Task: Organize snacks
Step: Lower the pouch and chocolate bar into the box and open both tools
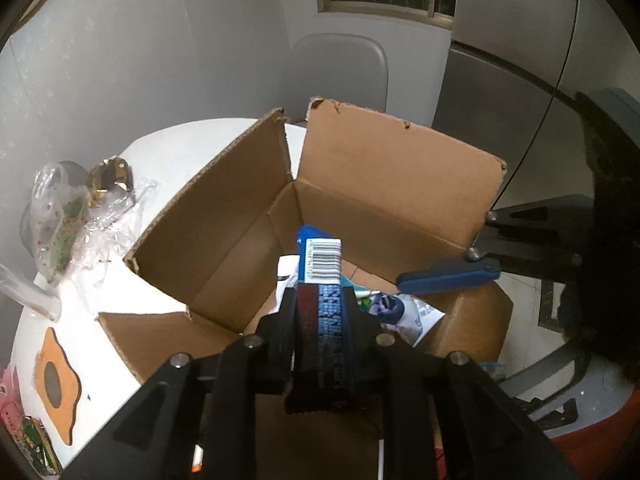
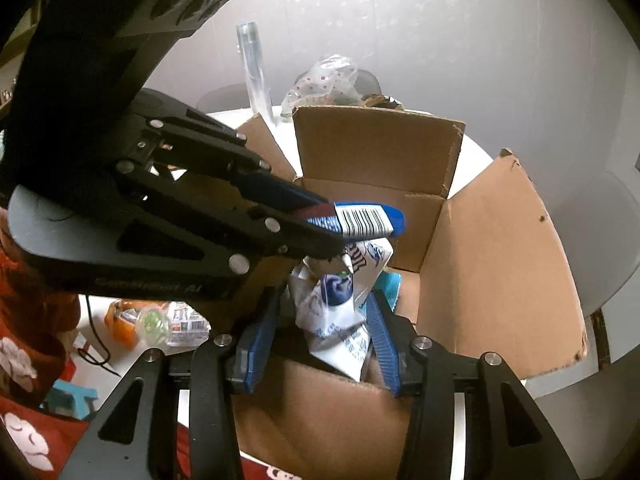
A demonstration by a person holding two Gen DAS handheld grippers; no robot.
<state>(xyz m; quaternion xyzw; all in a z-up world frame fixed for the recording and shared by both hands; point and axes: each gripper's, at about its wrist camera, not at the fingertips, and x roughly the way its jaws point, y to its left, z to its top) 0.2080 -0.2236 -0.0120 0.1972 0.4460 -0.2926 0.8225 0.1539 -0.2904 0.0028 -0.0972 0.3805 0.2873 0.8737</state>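
Note:
An open cardboard box (image 1: 380, 184) stands on a white round table (image 1: 172, 140). My left gripper (image 1: 320, 292) is shut on a slim blue snack bar (image 1: 322, 260) with a barcode end, held over the box's inside. In the right wrist view the same bar (image 2: 368, 220) sticks out of the left gripper (image 2: 324, 220) above a white-and-blue snack packet (image 2: 336, 308). My right gripper (image 2: 324, 300) straddles that packet just inside the box's (image 2: 376, 148) near wall. Its blue pads (image 2: 382, 340) stand open, with a gap on the packet's left side.
Crumpled clear plastic bags (image 1: 60, 220) and an orange coaster (image 1: 56, 380) lie on the table left of the box. A clear tube (image 2: 254, 68) stands behind it. More wrapped snacks (image 2: 152, 320) lie on the near left. A grey chair (image 1: 340, 68) stands beyond the table.

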